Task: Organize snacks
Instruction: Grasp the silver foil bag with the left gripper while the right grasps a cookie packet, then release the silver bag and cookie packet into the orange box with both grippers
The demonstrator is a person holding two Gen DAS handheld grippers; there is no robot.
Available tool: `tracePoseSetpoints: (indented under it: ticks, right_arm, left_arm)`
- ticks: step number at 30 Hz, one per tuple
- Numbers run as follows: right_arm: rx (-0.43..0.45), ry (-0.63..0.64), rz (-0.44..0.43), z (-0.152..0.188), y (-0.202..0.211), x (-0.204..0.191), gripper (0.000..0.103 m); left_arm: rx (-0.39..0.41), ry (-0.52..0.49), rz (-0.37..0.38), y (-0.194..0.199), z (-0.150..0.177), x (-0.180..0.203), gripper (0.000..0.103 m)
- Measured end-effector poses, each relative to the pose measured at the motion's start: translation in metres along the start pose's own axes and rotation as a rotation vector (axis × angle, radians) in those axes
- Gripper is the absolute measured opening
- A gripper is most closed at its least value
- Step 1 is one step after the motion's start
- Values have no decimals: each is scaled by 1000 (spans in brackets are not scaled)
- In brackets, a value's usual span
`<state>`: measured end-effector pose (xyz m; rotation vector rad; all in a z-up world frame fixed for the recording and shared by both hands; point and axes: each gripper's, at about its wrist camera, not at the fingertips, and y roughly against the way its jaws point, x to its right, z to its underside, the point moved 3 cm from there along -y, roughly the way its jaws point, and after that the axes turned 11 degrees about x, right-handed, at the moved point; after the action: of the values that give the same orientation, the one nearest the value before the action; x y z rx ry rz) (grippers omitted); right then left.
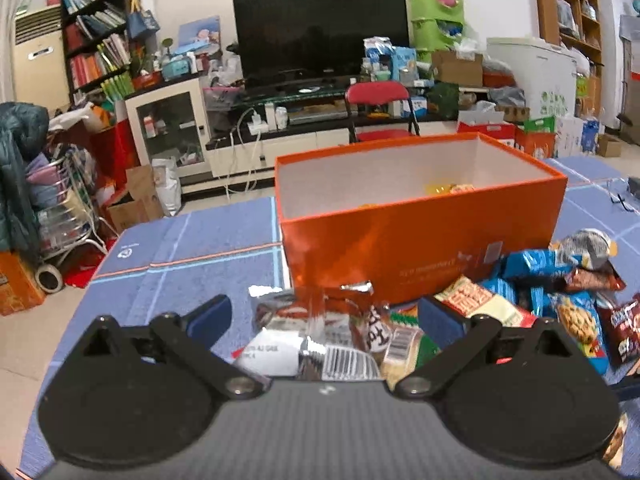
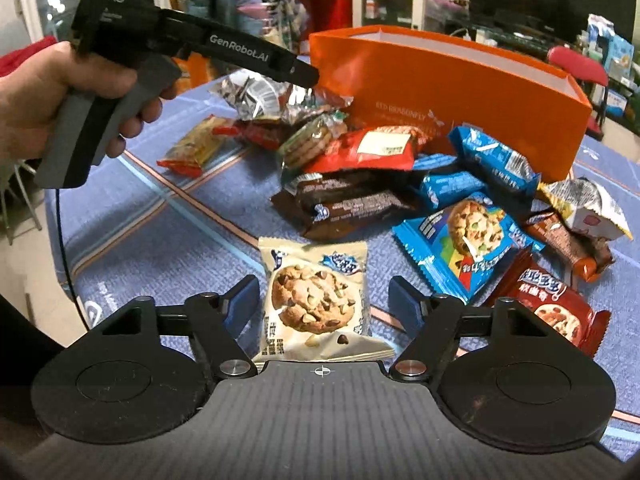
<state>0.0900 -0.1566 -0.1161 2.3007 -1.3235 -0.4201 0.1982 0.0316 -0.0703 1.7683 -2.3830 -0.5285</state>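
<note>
Right gripper [image 2: 318,300]: jaws apart, either side of cookie pack [image 2: 316,300], not pressing.
Left gripper [image 1: 324,316]: jaws wide apart, over silver packs [image 1: 312,332].
Box [image 1: 420,240]: on tabletop [image 1: 192,256], behind snacks.

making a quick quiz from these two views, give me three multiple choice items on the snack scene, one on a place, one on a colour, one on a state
1. Where does the cream cookie packet lie?
A. inside the box
B. on the blue tablecloth, between the right gripper jaws
C. on the red chair

2. What colour is the outside of the box?
A. orange
B. green
C. white

3. How do the left gripper jaws stand?
A. shut on a blue packet
B. shut with nothing between them
C. open, with silver and red packets between them

Answers: 1 B, the packet lies flat on the cloth with a gap at each jaw. 2 A, its walls are orange with a white inside. 3 C, both jaws stand wide apart.
</note>
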Motion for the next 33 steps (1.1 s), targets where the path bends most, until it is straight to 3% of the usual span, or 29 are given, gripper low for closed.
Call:
tracePoseSetpoints:
  ticks: [5, 14, 15, 18, 19, 25, 33]
  right_arm:
    - [0, 19, -1, 2, -2, -4, 60]
    - [5, 36, -13, 4, 1, -6, 61]
    - [5, 37, -14, 4, 1, -6, 60]
    - [4, 33, -3, 3, 2, -4, 44]
    - [3, 32, -1, 2, 3, -3, 38]
    - [0, 44, 13, 0, 5, -2, 37]
    - [35, 85, 49, -10, 16, -1, 37]
  left_arm:
    - [-19, 78, 25, -5, 2, -9, 98]
    - [-109, 138, -14, -32, 10, -10, 97]
    - [-117, 135, -20, -33, 12, -10, 95]
    - [-149, 168, -36, -36, 16, -14, 66]
    - [-150, 197, -36, -35, 16, -18, 64]
    - [-153, 229, -27, -27, 9, -21, 59]
    - [-81, 206, -24, 4, -9, -21, 59]
